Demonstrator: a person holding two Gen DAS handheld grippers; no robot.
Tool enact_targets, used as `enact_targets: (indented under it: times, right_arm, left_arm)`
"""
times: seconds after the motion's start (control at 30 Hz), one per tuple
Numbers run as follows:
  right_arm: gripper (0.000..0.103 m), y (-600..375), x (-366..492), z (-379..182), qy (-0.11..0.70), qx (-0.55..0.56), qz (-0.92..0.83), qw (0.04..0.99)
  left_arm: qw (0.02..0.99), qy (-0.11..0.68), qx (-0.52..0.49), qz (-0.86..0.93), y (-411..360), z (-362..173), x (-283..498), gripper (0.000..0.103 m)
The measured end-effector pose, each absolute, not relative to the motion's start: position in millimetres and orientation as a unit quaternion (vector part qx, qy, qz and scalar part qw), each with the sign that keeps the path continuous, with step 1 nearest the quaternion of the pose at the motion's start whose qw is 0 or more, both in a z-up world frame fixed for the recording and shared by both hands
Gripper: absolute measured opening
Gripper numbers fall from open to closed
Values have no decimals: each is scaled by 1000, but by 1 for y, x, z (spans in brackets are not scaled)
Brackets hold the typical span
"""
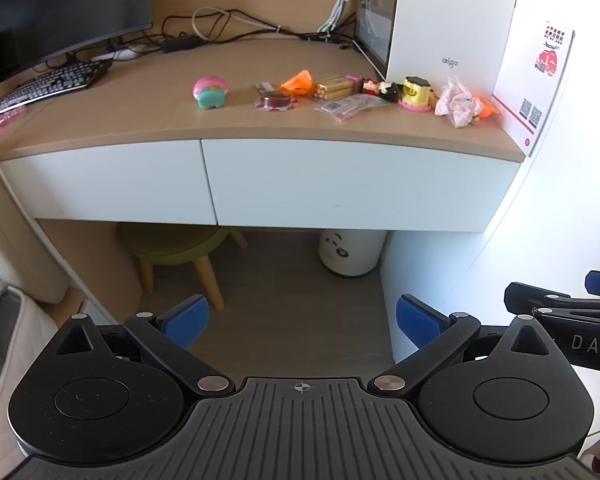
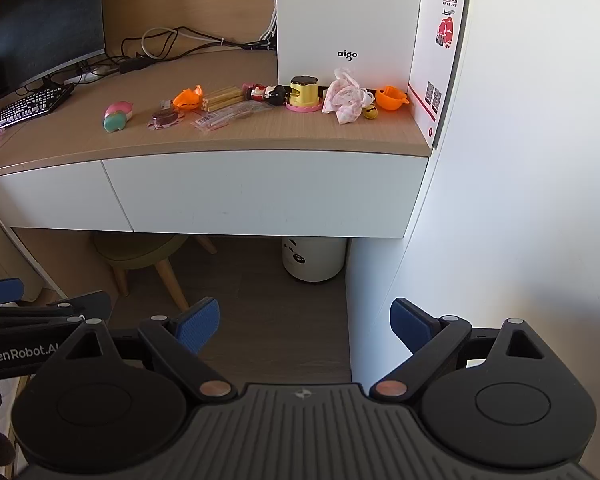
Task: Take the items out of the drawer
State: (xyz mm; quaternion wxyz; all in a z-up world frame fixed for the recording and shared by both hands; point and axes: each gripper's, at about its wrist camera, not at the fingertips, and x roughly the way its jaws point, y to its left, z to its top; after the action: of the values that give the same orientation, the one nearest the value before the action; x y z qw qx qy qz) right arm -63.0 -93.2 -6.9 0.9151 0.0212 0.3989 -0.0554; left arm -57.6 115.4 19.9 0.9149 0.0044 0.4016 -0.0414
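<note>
Both my fingers, left (image 1: 302, 322) and right (image 2: 305, 326), are spread and empty; closed drawer (image 2: 268, 194) and table (image 2: 260, 134) lie ahead.

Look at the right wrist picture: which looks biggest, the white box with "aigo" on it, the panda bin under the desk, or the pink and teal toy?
1. White box, by far.
2. Panda bin, partly hidden under the desk.
3. Pink and teal toy, clearly smallest.
</note>
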Motion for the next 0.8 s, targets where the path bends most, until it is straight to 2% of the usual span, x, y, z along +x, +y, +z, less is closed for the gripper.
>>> enact_targets:
  times: [0.8]
  right_arm:
    - [93,-99,-63,-8,402,23,-59,914]
  left_arm:
    - [915,402,4,-41,114,19,-57,103]
